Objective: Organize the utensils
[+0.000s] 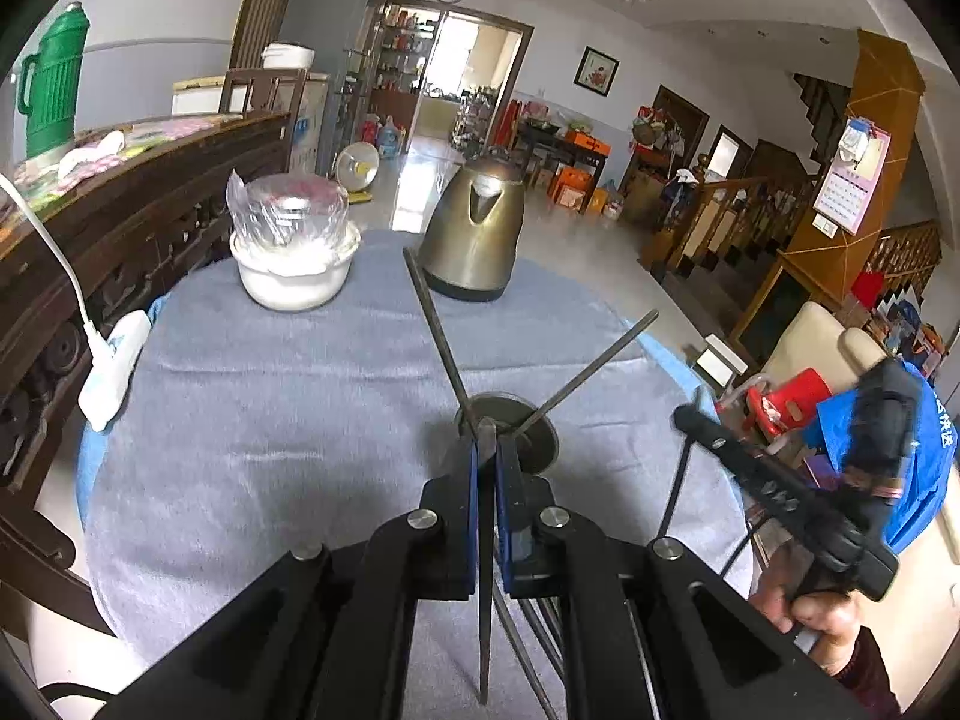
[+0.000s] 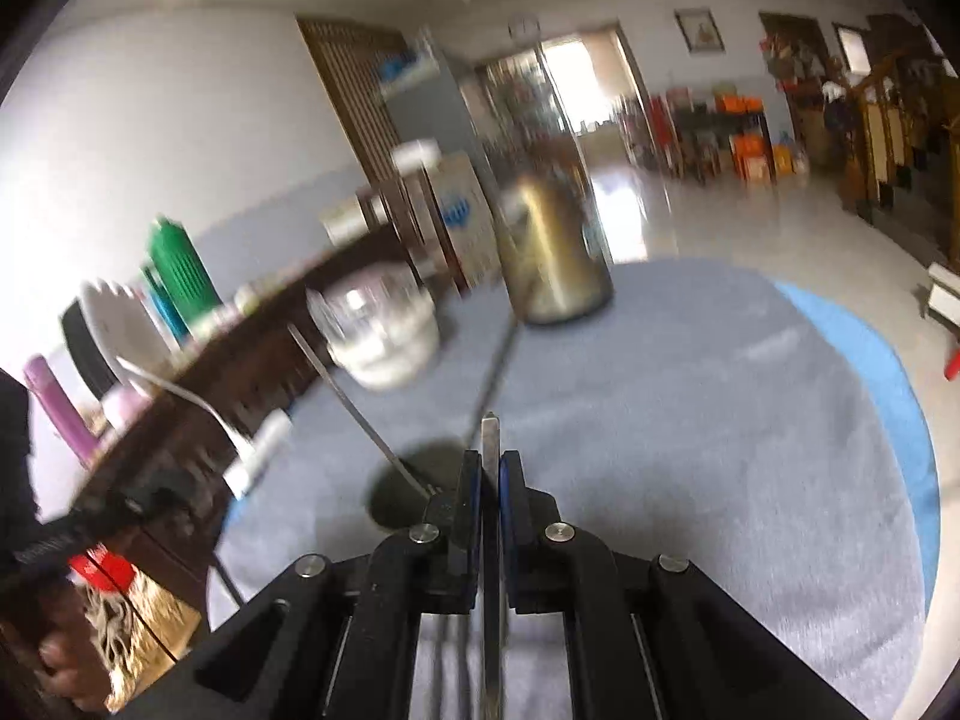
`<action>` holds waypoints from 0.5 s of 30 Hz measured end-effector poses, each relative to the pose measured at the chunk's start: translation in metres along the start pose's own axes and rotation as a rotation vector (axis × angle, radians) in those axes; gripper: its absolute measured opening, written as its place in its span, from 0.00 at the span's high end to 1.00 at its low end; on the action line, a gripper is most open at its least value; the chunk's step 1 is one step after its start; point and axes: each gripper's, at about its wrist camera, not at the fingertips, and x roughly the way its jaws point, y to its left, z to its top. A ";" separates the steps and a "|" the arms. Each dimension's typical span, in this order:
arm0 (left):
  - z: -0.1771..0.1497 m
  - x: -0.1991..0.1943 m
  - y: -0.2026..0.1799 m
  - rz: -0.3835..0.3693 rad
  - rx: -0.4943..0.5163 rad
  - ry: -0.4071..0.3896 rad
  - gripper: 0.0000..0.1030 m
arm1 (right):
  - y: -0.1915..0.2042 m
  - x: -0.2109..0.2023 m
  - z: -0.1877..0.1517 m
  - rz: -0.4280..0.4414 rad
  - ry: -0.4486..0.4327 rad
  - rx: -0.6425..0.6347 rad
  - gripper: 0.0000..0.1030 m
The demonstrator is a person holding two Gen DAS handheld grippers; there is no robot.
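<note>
A small metal cup (image 1: pixel 534 450) stands on the grey tablecloth (image 1: pixel 270 420), with two metal chopsticks (image 1: pixel 438 330) fanning out of it to the left and right. My left gripper (image 1: pixel 486 444) is shut on another metal chopstick (image 1: pixel 483 630), just in front of the cup. At the right edge my right gripper (image 1: pixel 687 414), in a person's hand, carries a thin chopstick (image 1: pixel 675 480). The right wrist view is blurred. There my right gripper (image 2: pixel 489 462) is shut on a flat metal chopstick (image 2: pixel 490 432), and the dark cup (image 2: pixel 402 480) lies to its left.
A brass-coloured kettle (image 1: pixel 474 240) and a white bowl topped with a plastic-wrapped dish (image 1: pixel 291 252) stand at the table's far side. A white power strip (image 1: pixel 114 366) with its cable lies at the left edge. Beyond it, a dark wooden sideboard (image 1: pixel 150 222) carries a green flask (image 1: pixel 51 84).
</note>
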 end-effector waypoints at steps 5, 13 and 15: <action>0.009 -0.011 -0.005 0.010 0.016 -0.058 0.94 | 0.008 -0.024 0.013 0.036 -0.157 0.010 0.94; 0.027 -0.022 -0.016 0.009 0.043 -0.112 0.94 | 0.023 -0.039 0.041 0.048 -0.358 0.036 0.94; 0.033 -0.025 -0.019 0.009 0.056 -0.125 0.94 | 0.027 -0.039 0.049 0.046 -0.403 0.045 0.94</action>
